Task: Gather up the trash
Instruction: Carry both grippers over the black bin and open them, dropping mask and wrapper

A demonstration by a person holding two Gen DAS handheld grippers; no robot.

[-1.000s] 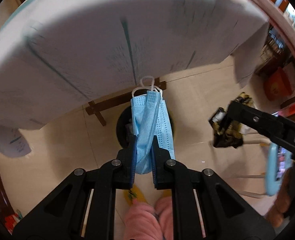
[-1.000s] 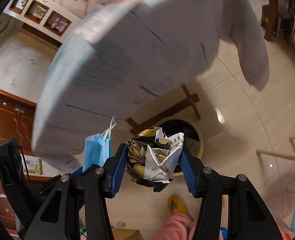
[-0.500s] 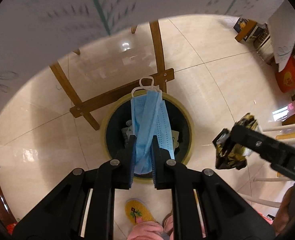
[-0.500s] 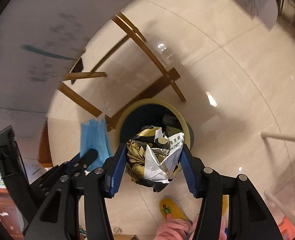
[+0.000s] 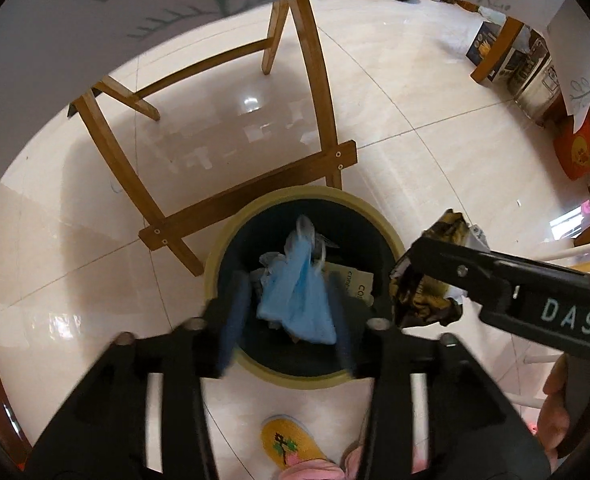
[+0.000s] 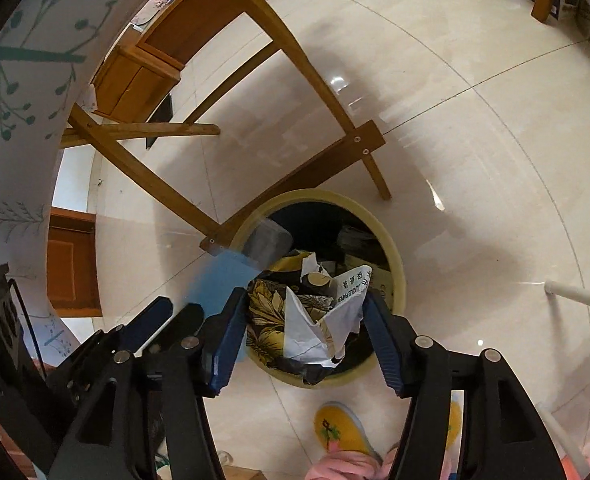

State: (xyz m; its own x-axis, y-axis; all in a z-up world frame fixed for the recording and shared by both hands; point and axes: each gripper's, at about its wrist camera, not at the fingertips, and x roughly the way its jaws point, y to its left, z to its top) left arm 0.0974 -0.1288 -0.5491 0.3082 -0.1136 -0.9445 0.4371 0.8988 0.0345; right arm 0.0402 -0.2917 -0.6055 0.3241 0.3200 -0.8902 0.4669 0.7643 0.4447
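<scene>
A round bin with a yellow rim [image 5: 295, 196] and a dark inside stands on the tiled floor below both grippers. My left gripper [image 5: 289, 280] hangs over it with its jaws opening. The blue face mask [image 5: 299, 296] is loose between its blurred fingers and dropping into the bin. In the right wrist view the mask [image 6: 223, 280] is a blue blur at the bin's left rim [image 6: 399, 268]. My right gripper [image 6: 303, 300] holds a crumpled black, gold and white wrapper [image 6: 307, 320] over the bin. Its jaws are opening, and the wrapper [image 5: 427, 280] still sits between the pads.
A wooden table's legs and crossbar [image 5: 255, 192] stand right behind the bin, under a white printed tablecloth [image 5: 55, 20]. A yellow slipper [image 5: 291, 448] and a pink trouser leg are just in front of it. Boxes [image 5: 527, 68] sit far right; a white chair leg [image 6: 575, 296] is at right.
Both grippers have sunk from table height to just over the bin. The left jaws have spread and let the mask go. The right jaws have widened a little around the wrapper.
</scene>
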